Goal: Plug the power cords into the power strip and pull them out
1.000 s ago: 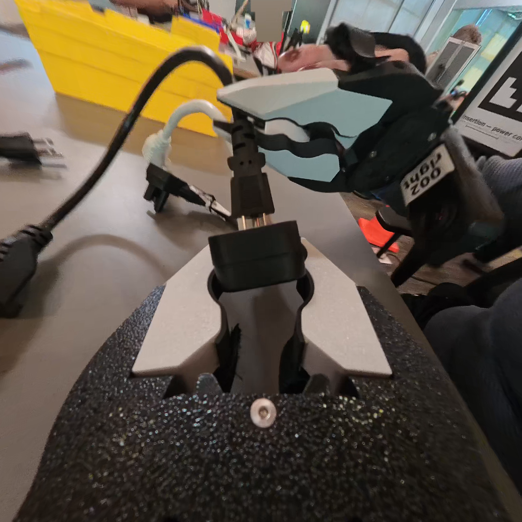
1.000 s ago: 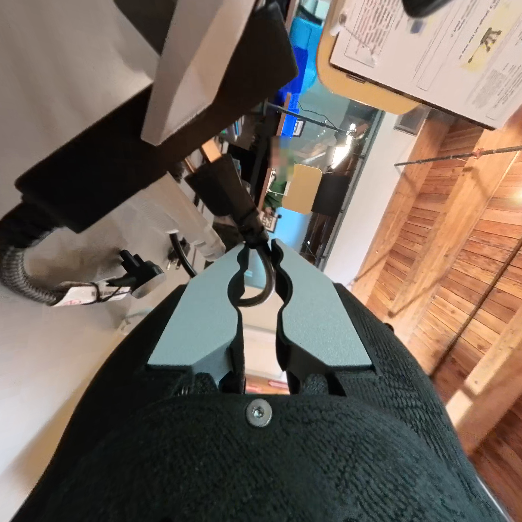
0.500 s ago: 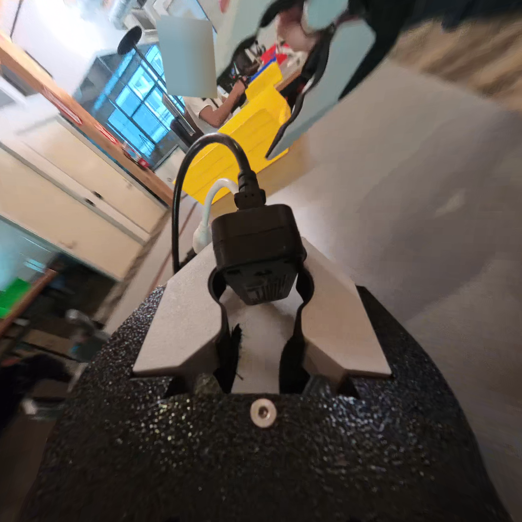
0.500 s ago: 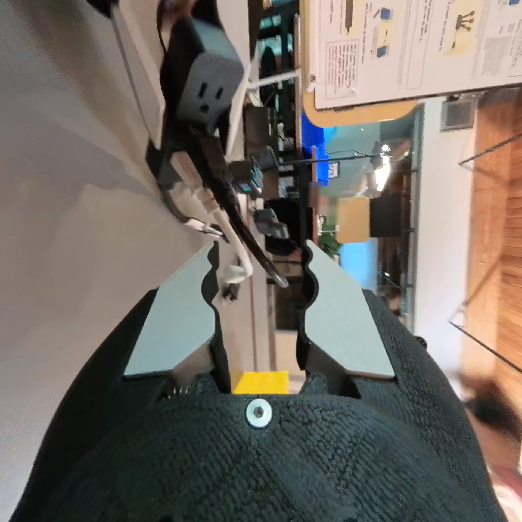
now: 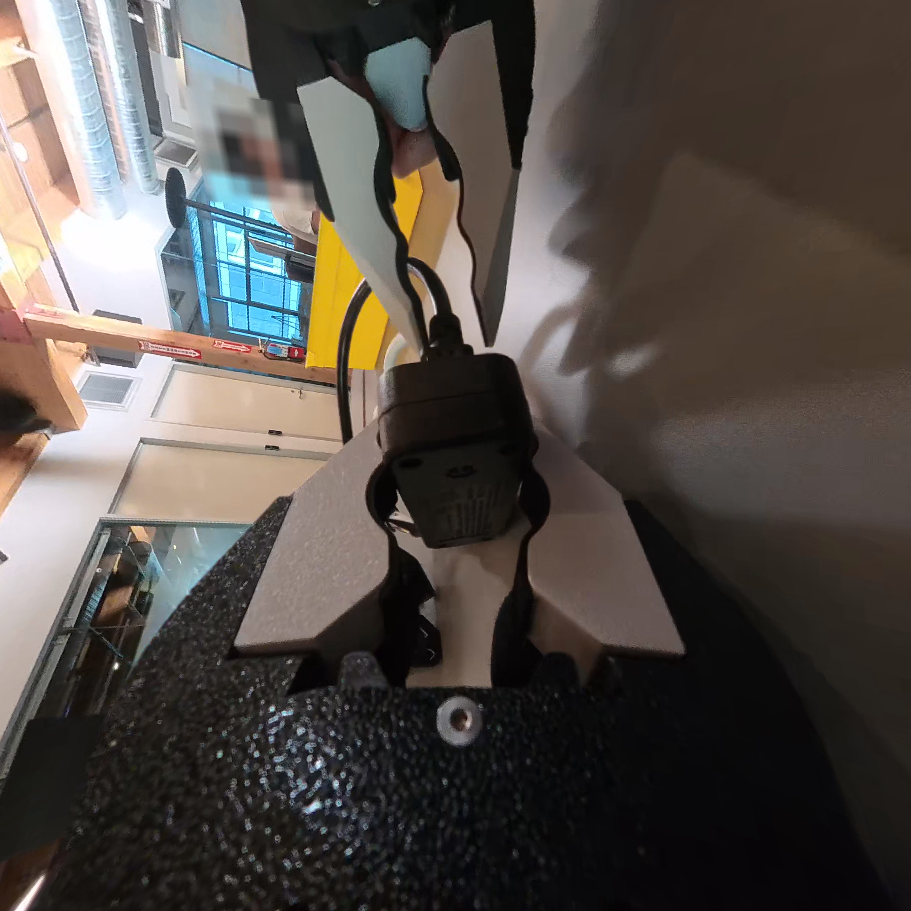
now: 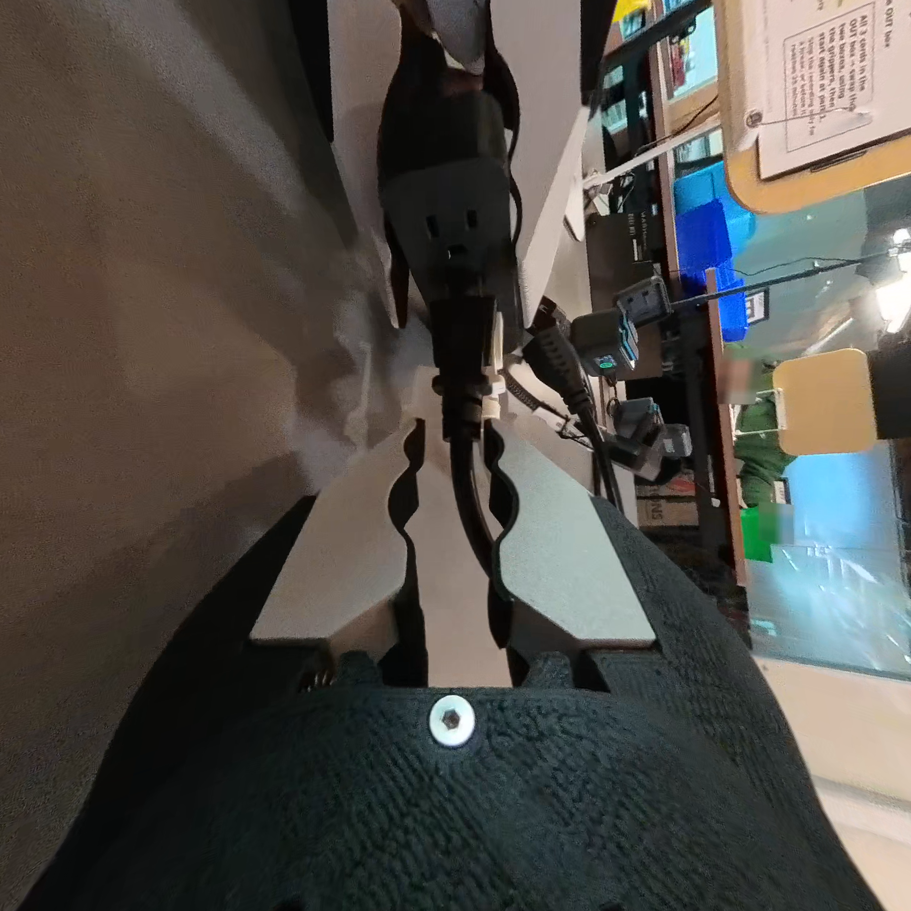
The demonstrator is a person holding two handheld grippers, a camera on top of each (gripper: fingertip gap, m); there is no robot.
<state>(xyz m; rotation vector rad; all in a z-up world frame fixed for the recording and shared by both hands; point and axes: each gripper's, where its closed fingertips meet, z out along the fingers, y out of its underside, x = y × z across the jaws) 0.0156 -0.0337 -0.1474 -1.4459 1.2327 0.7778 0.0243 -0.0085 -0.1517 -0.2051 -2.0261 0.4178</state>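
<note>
- The left tool (image 5: 456, 473) is clamped on the black power strip (image 5: 456, 443), a small block that sits at the centre of the left wrist view and, seen from the other side, in the upper centre of the right wrist view (image 6: 446, 207).
- One black plug (image 6: 463, 330) is seated in the lower part of the strip's socket face; a bare socket (image 6: 451, 229) shows just above it. By my reading, one insertion is done.
- The black cord (image 6: 468, 473) runs from that plug down between the fingers of the right tool (image 6: 453, 438), whose jaws stand apart with nothing gripped; the cord lies near the right-hand finger (image 6: 552, 552), but I cannot tell whether it touches it.
- In the left wrist view the right tool (image 5: 451, 296) hangs in the upper centre, its tips just beyond the strip.
- A pale plug (image 6: 493, 389) shows just beside the black one; whether it is seated is unclear.
- Another black cord end (image 6: 557, 355) hangs loose right of centre.
- Left, as I judge it: any further cords, then pulling them all out.
- The grey tabletop (image 6: 148, 296) fills the left of the right wrist view.
</note>
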